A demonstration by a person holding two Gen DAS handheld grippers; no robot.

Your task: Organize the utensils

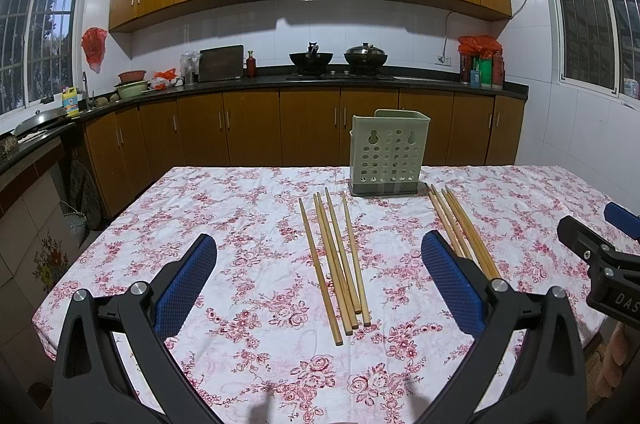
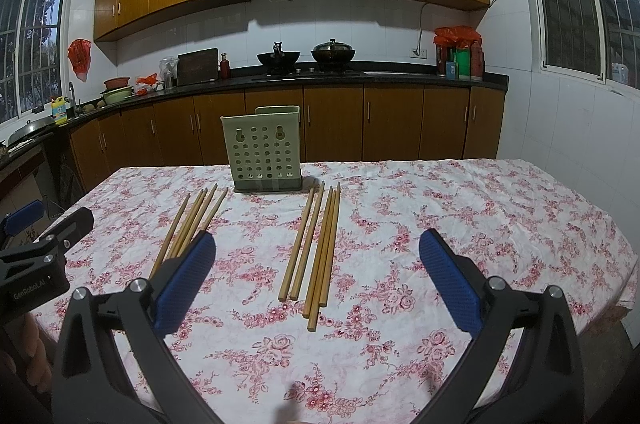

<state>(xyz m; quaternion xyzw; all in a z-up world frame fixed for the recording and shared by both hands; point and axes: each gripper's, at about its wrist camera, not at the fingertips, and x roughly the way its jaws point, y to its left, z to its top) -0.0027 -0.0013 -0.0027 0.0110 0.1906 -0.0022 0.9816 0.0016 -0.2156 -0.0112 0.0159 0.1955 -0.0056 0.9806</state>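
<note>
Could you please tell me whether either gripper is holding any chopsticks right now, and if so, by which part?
Nothing is held. The left gripper and right gripper are both open above the table, and both chopstick bundles lie untouched on the tablecloth.

Left gripper (image 2: 36, 248) reads "GenRoboLAI", perhaps; right gripper (image 1: 600, 248) "DAS"

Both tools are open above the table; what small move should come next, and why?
Probably lower the left tool onto the left bunch of chopsticks: they lie between its open fingers, and the green holder behind them looks empty.
</note>
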